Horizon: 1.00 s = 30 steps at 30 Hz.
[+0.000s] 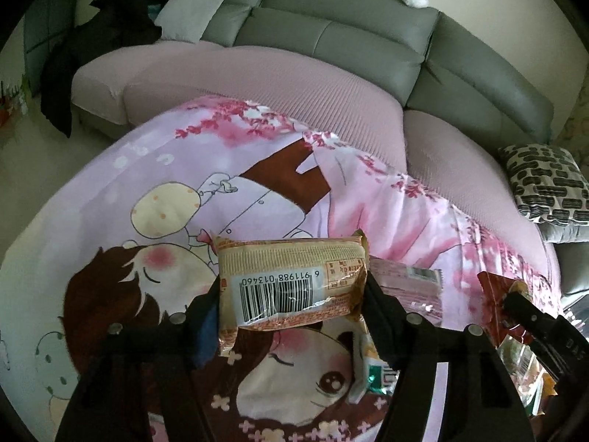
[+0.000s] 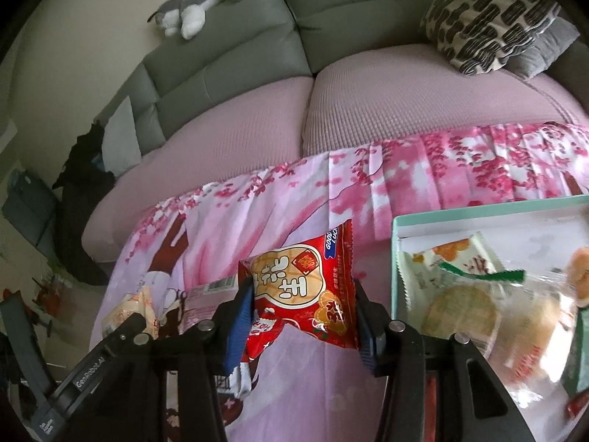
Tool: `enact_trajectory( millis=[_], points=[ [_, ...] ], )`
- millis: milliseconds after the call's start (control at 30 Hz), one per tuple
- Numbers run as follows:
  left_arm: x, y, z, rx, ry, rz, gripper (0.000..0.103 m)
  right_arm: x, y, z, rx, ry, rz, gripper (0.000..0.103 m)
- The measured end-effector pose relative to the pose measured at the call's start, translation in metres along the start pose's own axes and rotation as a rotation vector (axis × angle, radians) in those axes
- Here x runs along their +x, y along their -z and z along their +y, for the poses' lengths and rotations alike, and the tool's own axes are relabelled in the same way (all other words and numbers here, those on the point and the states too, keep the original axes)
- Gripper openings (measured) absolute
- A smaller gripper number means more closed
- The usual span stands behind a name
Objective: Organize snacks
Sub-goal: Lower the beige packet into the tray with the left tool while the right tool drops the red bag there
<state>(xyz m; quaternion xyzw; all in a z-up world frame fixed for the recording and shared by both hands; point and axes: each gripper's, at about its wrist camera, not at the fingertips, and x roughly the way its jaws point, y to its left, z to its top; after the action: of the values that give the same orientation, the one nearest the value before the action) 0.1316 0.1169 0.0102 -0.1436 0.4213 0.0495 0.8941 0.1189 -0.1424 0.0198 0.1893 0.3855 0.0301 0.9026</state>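
Left gripper (image 1: 292,294) is clamped on a beige packet (image 1: 291,280), right gripper (image 2: 303,313) on a red packet (image 2: 305,291). Slippery film risks slipping; box (image 2: 395,258) at 3 o'clock is crowded.

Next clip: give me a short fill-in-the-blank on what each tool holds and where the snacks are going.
1. The left tool is shut on a beige packet whose upward side shows a printed ____.
2. The right tool grips a snack packet whose main colour is ____.
3. The box with the mint-green rim lies to the ____ of the right tool in the right wrist view.
4. A grey-and-white ____ toy lies on the sofa back.

Missing words: barcode; red; right; plush
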Motion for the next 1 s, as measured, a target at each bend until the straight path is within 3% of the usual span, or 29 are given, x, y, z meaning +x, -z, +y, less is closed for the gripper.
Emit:
enact_trajectory(
  millis=[533,1000],
  points=[
    [-0.033,0.007,-0.049,0.099,0.090,-0.038,0.069,-0.059,0.015,-0.035,0.076,0.081,-0.075,0.052],
    [-0.051,0.037,-0.162,0.335,0.281,-0.031,0.069,-0.127,0.010,-0.145,0.289,0.232,-0.204,0.052]
  ],
)
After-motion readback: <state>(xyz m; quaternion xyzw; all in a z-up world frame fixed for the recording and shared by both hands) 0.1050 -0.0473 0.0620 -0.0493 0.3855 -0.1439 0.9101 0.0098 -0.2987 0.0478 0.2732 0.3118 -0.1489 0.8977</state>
